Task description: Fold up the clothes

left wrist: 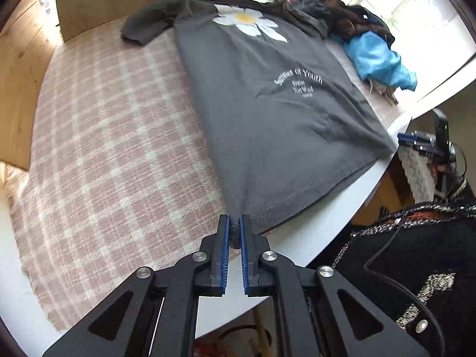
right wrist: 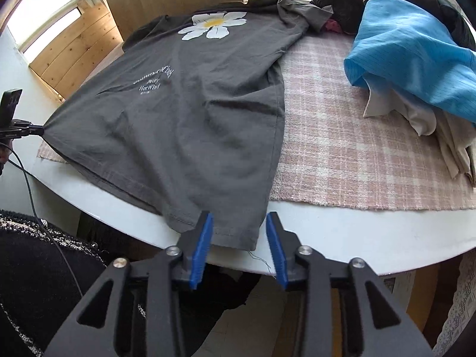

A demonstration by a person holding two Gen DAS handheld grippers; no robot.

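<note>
A dark grey T-shirt [left wrist: 267, 119] [right wrist: 178, 119] with a white daisy print and white lettering lies spread flat on the table, its hem toward me. My left gripper [left wrist: 234, 218] is shut on the hem's left corner, and grey cloth shows between the blue pads [left wrist: 225, 238]. In the right wrist view that gripper [right wrist: 38, 131] pinches the stretched corner at the far left. My right gripper [right wrist: 239, 217] is open, its blue fingers [right wrist: 203, 247] on either side of the hem's right corner, which hangs over the table edge.
A pink plaid cloth [left wrist: 119, 148] [right wrist: 357, 148] covers the round white table [left wrist: 327, 223] [right wrist: 357, 232]. At the back right is a pile of clothes topped by a bright blue garment [left wrist: 374, 59] [right wrist: 416, 59]. A person's black tweed jacket [left wrist: 416, 267] [right wrist: 29, 267] is close to the table edge.
</note>
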